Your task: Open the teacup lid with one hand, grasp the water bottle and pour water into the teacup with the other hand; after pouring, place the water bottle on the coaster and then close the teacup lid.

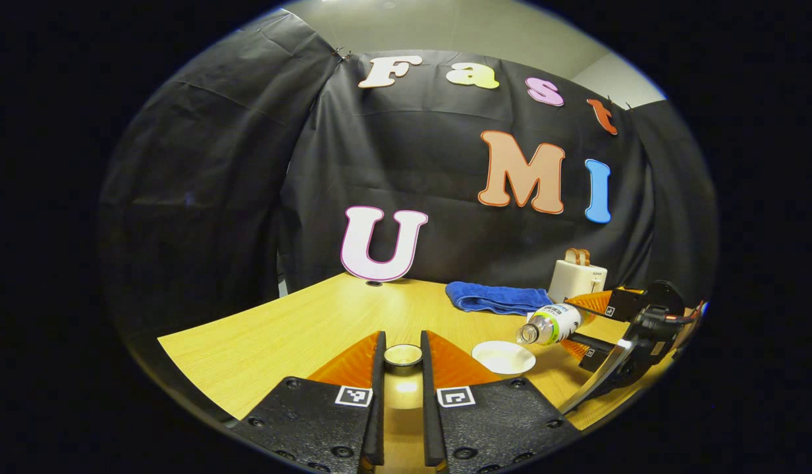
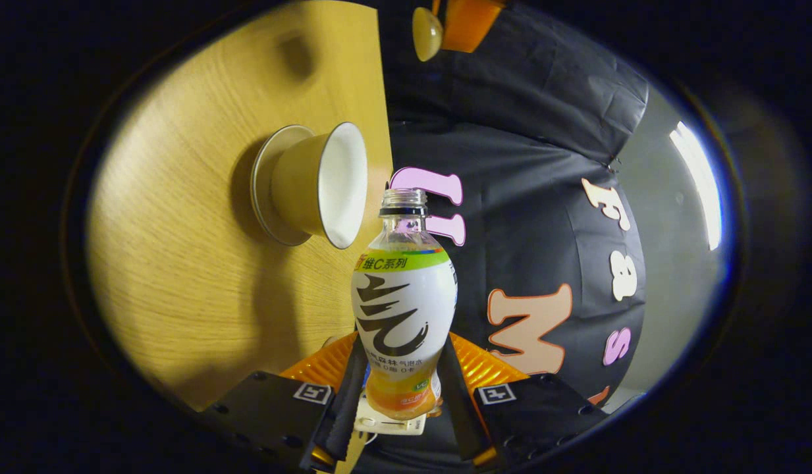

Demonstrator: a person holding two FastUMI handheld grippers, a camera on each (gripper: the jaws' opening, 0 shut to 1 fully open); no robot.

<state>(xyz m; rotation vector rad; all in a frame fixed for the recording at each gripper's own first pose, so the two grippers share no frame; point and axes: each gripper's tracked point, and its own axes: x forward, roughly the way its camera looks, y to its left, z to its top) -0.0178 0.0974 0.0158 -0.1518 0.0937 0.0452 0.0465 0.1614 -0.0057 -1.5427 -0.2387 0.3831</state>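
Tilting bottle (image 2: 404,309) twd teacup (image 2: 320,184)

Water bottle (image 2: 404,309): uncapped, tipped near horizontal, neck toward teacup (image 2: 323,184). Teacup: white-lined, open, on saucer (image 2: 264,191), near worktop edge. Lid (image 1: 403,355): raised, held aloft.

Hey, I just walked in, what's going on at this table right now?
A person is working with two handheld grippers. The left gripper grips the small round teacup lid lifted above the light wooden table. The right gripper clamps a clear plastic water bottle with a white and green label, tipped sideways with its uncapped mouth aimed at the open white-lined teacup on its saucer. No water visibly flows. A blue towel lies behind.
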